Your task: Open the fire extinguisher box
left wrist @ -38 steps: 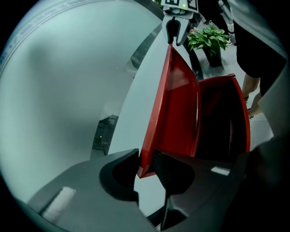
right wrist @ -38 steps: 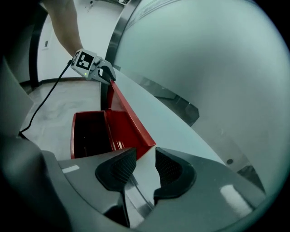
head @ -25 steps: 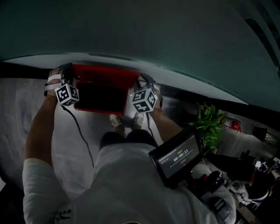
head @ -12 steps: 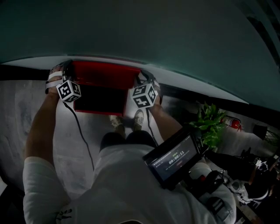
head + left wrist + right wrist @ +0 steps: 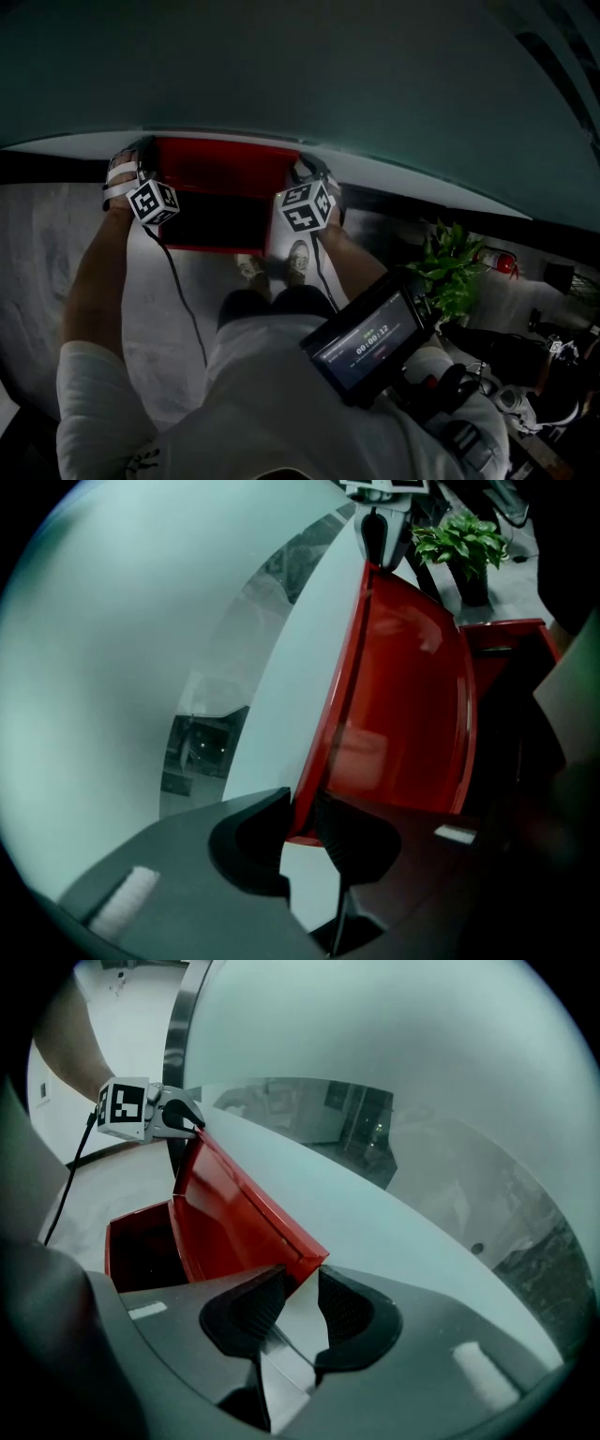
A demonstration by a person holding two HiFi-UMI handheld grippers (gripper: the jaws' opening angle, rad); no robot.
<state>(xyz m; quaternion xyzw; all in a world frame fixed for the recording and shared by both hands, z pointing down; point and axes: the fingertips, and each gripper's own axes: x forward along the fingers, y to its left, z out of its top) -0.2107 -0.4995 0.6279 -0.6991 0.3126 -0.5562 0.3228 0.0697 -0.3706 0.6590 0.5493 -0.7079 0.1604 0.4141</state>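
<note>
Box interior (image 5: pixel 216 217) in deep shadow

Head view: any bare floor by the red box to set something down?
Bare grey floor left of the open red metal box, past the person's left arm. Right side crowded: green potted plant, small red extinguisher, dark gear. Person's shoes sit before the box.

A: Fast tally, what's in front of you?
B: You have one fire extinguisher box (image 5: pixel 214 223), with one lid (image 5: pixel 225 167). Two grippers, one in each of your hands: left gripper (image 5: pixel 302 822), right gripper (image 5: pixel 298 1302). Two marker cubes: left cube (image 5: pixel 153 202), right cube (image 5: pixel 305 208).
A: And by your feet and on your right side?
B: Two shoes (image 5: pixel 298 258). One cable (image 5: pixel 178 300). One screen (image 5: pixel 367 342) at your chest. One potted plant (image 5: pixel 448 267), and one small red extinguisher (image 5: pixel 497 264) beside it.
</note>
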